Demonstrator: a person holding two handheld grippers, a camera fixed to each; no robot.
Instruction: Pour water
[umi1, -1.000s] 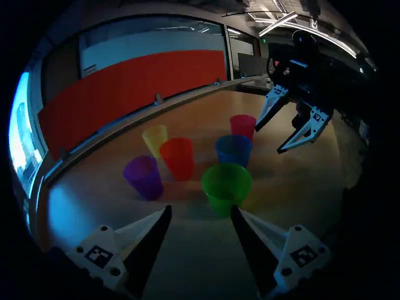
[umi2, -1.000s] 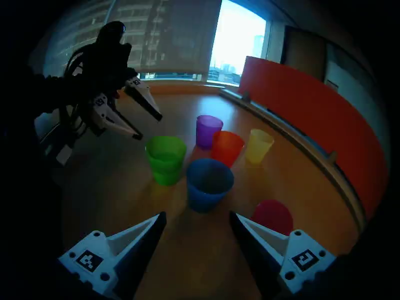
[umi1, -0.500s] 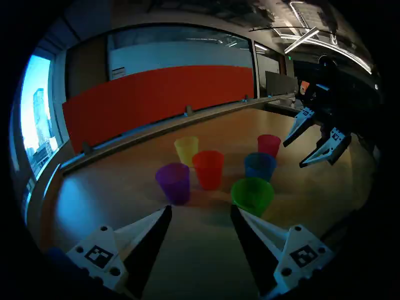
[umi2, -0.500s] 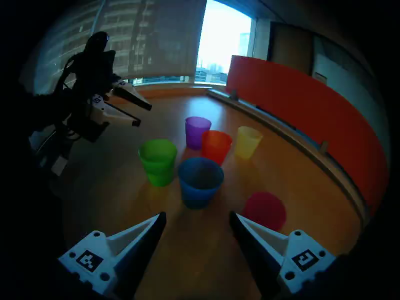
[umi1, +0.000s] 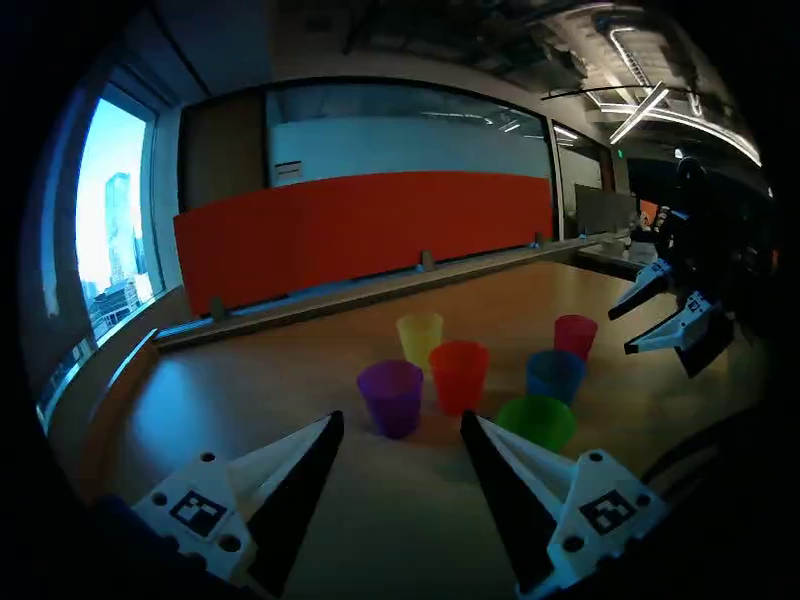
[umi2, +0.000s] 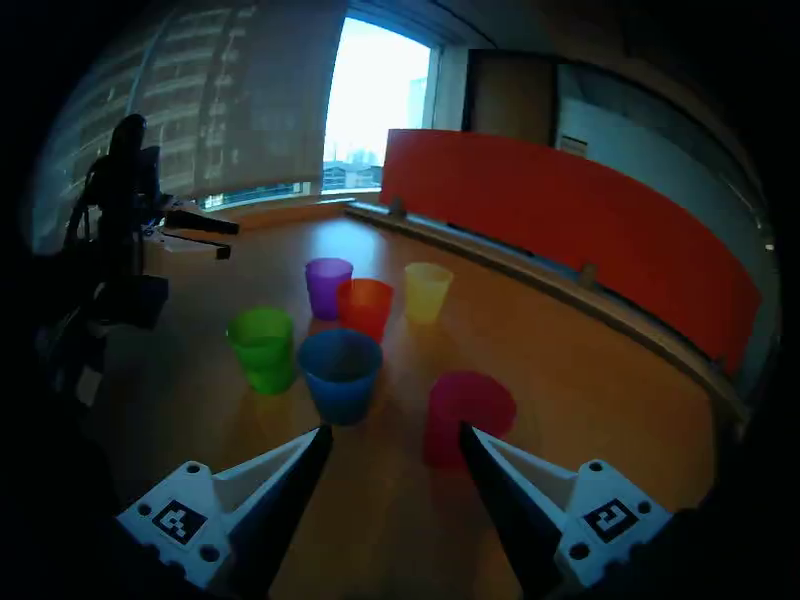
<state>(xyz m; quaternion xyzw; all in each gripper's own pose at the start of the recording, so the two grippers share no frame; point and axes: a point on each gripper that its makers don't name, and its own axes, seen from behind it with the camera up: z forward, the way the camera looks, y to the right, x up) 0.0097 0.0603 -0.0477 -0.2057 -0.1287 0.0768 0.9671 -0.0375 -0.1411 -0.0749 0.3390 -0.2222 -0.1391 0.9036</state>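
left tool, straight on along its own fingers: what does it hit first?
Most likely the purple cup, which stands almost centred in the gap ahead of the open left tool. The green cup stands beside one finger and looks about as near. Depth is unclear, so that finger might clip it.

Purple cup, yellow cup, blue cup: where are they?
purple cup (umi1: 391, 402), left gripper view, side wall.
yellow cup (umi1: 419, 341), left gripper view, side wall.
blue cup (umi2: 341, 392), right gripper view, side wall.
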